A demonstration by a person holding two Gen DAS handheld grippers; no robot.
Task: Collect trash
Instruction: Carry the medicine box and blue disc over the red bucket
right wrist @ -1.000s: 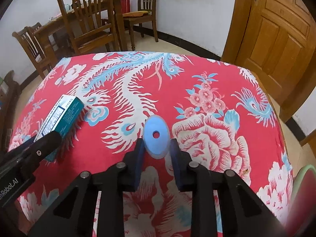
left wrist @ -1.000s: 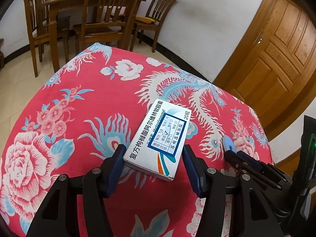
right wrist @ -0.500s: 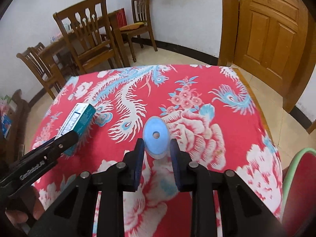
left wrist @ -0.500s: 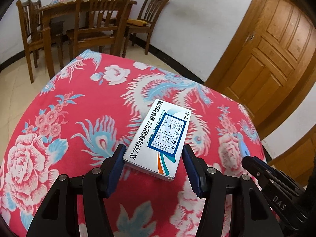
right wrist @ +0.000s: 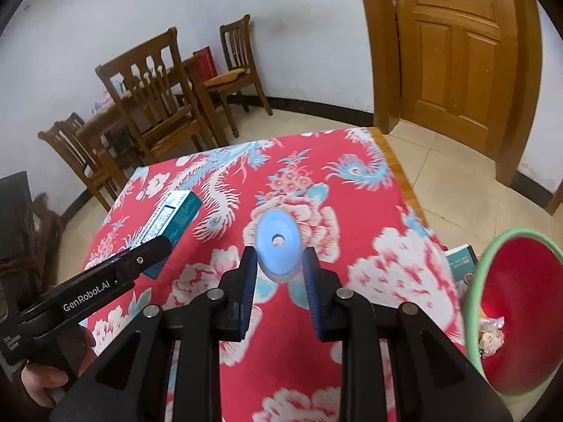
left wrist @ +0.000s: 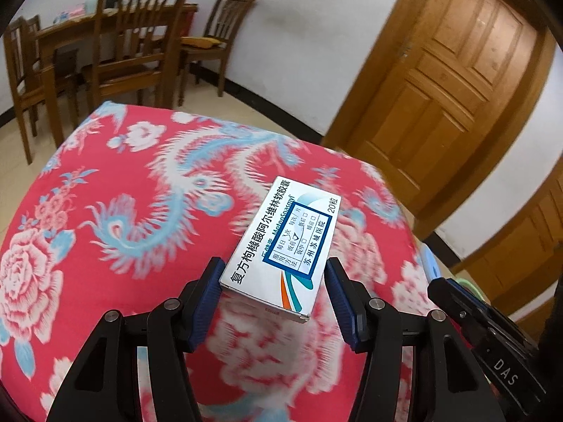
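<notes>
My left gripper (left wrist: 272, 286) is shut on a white and teal medicine box (left wrist: 281, 246), held above the red floral tablecloth (left wrist: 123, 211). In the right wrist view the same medicine box (right wrist: 174, 218) shows at the left in the left gripper (right wrist: 147, 251). A light blue oval cap with a hole (right wrist: 278, 242) sits between the blue pads of my right gripper (right wrist: 278, 270), which is shut on it. The right gripper (left wrist: 443, 281) also appears at the lower right of the left wrist view, the blue cap (left wrist: 429, 260) just showing.
A bin with a green rim and red liner (right wrist: 506, 316) stands at the right past the table edge, with scraps inside. A teal book (right wrist: 461, 263) lies beside it. Wooden chairs (right wrist: 155, 105) and a dining table (left wrist: 77, 31) stand behind. A wooden door (right wrist: 454, 45) is at the right.
Both grippers have risen and swung to the right over the table with their items held. The bin has come into the right wrist view.
</notes>
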